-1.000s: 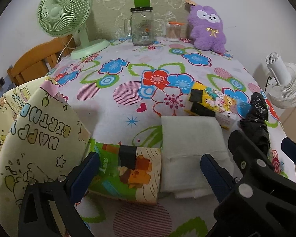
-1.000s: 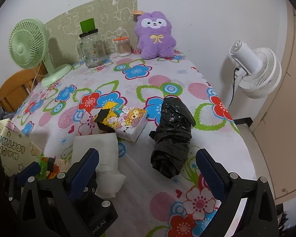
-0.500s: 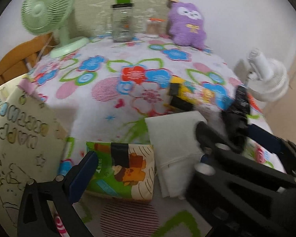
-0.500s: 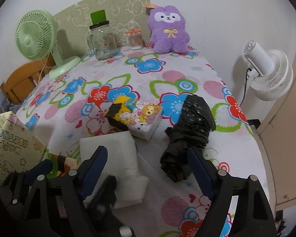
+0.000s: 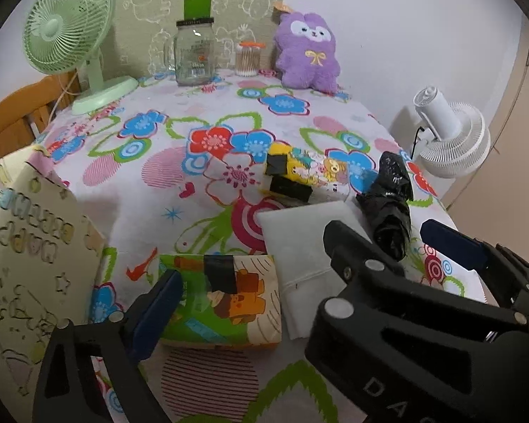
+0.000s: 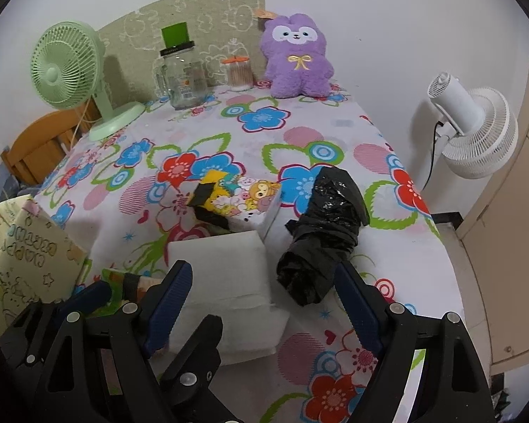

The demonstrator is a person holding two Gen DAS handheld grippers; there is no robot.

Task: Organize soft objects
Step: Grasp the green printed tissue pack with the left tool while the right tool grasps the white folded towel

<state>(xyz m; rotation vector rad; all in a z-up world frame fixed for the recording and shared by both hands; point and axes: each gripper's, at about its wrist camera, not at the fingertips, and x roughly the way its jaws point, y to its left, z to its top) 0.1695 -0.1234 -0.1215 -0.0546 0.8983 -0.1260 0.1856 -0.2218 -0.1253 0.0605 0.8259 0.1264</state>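
A green and orange cartoon tissue pack lies near the front of the flowered table, next to a folded white cloth. A yellow cartoon tissue pack and a crumpled black plastic bag lie behind them. A purple plush bunny sits at the back. My left gripper is open over the green pack and the cloth. My right gripper is open above the cloth and the black bag, and crosses the left wrist view.
A cream "Happy Birthday" gift bag stands at the left edge. A green desk fan, a glass jar and a cotton-swab tub stand at the back. A white fan is beyond the right edge; a wooden chair is left.
Both grippers moved forward and right over the table. The right gripper came in closer beside the left one, nearer the white cloth and black bag. Nothing was grasped.
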